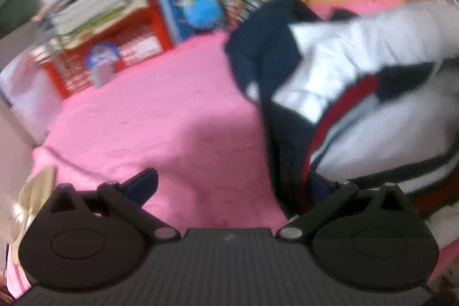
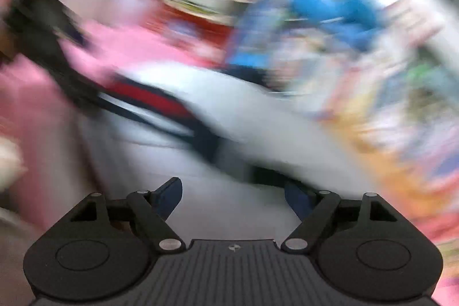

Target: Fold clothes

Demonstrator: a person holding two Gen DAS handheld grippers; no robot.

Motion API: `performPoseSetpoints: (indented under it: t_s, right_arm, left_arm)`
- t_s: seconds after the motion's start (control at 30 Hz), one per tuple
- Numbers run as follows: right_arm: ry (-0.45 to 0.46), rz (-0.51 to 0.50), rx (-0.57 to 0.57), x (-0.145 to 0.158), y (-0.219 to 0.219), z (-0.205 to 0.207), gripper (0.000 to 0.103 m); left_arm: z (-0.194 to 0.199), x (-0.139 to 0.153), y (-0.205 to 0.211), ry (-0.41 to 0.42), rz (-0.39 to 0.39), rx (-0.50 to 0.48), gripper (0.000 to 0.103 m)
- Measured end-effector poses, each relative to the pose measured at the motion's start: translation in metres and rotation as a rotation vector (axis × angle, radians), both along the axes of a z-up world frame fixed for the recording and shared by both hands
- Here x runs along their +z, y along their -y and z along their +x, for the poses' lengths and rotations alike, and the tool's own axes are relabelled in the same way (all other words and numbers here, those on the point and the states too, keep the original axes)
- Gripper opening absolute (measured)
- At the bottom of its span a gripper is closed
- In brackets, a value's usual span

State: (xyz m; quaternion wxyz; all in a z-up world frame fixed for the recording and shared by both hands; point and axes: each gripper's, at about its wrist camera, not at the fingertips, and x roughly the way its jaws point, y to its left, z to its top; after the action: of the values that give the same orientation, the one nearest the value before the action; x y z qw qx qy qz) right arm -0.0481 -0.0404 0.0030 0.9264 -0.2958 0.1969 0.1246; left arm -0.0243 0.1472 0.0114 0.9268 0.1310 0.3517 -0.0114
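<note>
White garment w/ navy and red stripes (image 1: pixel 358 70) heaped on pink fleece blanket (image 1: pixel 149 116)

Left gripper (image 1: pixel 229 185) released, garment against its right finger; right gripper (image 2: pixel 233 197) spread over white cloth, seemingly not gripping, view blurred

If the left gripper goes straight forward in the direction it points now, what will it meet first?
Probably the pink blanket: the open left gripper has only that fabric between its fingers. The white, navy and red garment lies to the right, by its right finger; blur makes depth uncertain.

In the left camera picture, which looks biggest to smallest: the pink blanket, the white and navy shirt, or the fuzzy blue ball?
1. Pink blanket
2. Shirt, though nearness may enlarge it
3. Blue ball, far back
</note>
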Motion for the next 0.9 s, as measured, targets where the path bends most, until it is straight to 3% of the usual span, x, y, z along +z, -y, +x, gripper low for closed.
performPoseSetpoints:
  t_s: [0.13,0.2,0.27,0.33,0.37,0.47,0.6,0.67,0.73,0.9]
  right_arm:
    - [0.092,-0.132,-0.084,-0.003,0.000,0.033,0.069]
    - [0.133,-0.078,-0.114,0.009,0.010,0.030,0.067]
    - [0.204,0.061,-0.156,0.030,0.018,0.020,0.067]
    - [0.298,0.196,-0.164,0.044,0.037,0.011,0.070]
    - [0.351,0.248,-0.177,0.051,0.044,0.005,0.078]
    - [0.502,0.234,-0.262,0.068,0.052,-0.007,0.087]
    - [0.469,0.233,-0.222,0.074,0.062,-0.029,0.088]
    - [0.435,0.182,-0.202,0.063,0.060,-0.039,0.089]
    - [0.361,0.106,-0.172,0.045,0.052,-0.040,0.089]
    - [0.282,-0.102,-0.077,0.006,0.023,-0.042,0.089]
  left_arm:
    - [-0.004,0.010,0.004,0.041,-0.017,-0.006,0.103]
    - [-0.010,0.019,0.012,0.047,-0.016,-0.058,0.103]
    - [-0.023,0.034,0.024,0.045,-0.031,-0.160,0.103]
    - [-0.045,0.052,0.047,0.146,-0.042,-0.343,0.103]
    - [-0.048,0.055,0.058,0.178,-0.035,-0.393,0.103]
    - [-0.031,0.039,0.092,0.156,0.032,-0.428,0.103]
    - [0.011,-0.006,0.126,0.102,0.185,-0.399,0.103]
    - [0.034,-0.024,0.135,0.101,0.268,-0.366,0.103]
    - [0.053,-0.022,0.133,0.109,0.246,-0.340,0.103]
    - [0.075,0.039,0.103,0.198,0.004,-0.182,0.101]
